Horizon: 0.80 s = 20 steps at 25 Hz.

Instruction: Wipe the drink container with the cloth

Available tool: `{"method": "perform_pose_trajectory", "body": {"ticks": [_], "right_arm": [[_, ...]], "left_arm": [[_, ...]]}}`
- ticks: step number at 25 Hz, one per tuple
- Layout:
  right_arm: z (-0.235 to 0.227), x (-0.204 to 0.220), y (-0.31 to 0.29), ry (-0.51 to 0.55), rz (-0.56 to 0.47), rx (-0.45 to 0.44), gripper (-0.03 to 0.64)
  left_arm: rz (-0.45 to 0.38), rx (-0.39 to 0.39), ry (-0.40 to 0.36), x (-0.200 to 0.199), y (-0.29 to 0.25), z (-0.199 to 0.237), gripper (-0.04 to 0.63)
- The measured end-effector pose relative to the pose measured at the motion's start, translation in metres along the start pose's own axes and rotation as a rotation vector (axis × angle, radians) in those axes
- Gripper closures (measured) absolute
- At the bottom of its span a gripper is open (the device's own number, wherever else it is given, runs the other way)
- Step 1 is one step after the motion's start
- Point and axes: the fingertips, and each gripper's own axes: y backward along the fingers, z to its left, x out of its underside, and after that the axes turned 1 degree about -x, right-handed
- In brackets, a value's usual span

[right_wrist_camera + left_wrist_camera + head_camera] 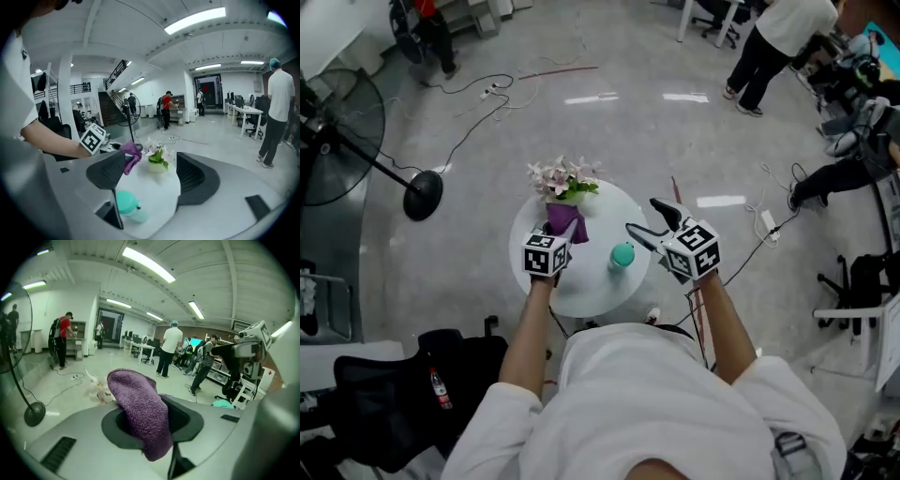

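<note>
A teal drink container (622, 255) stands on the small round white table (591, 291); the right gripper view shows the container (127, 206) low between the jaws but well below and beyond them. My left gripper (565, 230) is shut on a purple cloth (566, 221), which hangs from its jaws above the table's left side, beside the flowers. In the left gripper view the cloth (143, 411) fills the jaws and drapes down. My right gripper (653, 223) hovers right of the container, jaws wide open with nothing between them.
A pot of pink-white flowers (563, 180) sits at the table's far edge. A standing fan (356, 141) is at the left, cables (487, 103) lie on the floor, a black chair with a bag (403, 394) is near left. A person (773, 47) stands far right.
</note>
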Motion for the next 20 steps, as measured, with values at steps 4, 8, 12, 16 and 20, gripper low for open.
{"method": "perform_pose_trajectory", "body": {"ticks": [4, 8, 12, 16, 20], "right_arm": [[-0.032, -0.050, 0.018, 0.119, -0.101, 0.078, 0.353], [-0.060, -0.095, 0.041, 0.146, -0.216, 0.165, 0.536], [-0.067, -0.139, 0.053, 0.166, -0.272, 0.195, 0.601], [-0.058, -0.173, 0.062, 0.247, -0.281, 0.193, 0.603], [-0.038, -0.198, 0.077, 0.334, -0.305, 0.188, 0.603]], "left_arm": [[-0.120, -0.071, -0.106, -0.069, 0.036, -0.005, 0.469], [-0.241, -0.159, -0.238, -0.139, 0.077, -0.018, 0.469], [-0.354, -0.216, -0.283, -0.194, 0.120, -0.026, 0.469], [-0.405, -0.253, -0.365, -0.230, 0.154, -0.037, 0.469], [-0.418, -0.303, -0.451, -0.252, 0.174, -0.049, 0.469]]}}
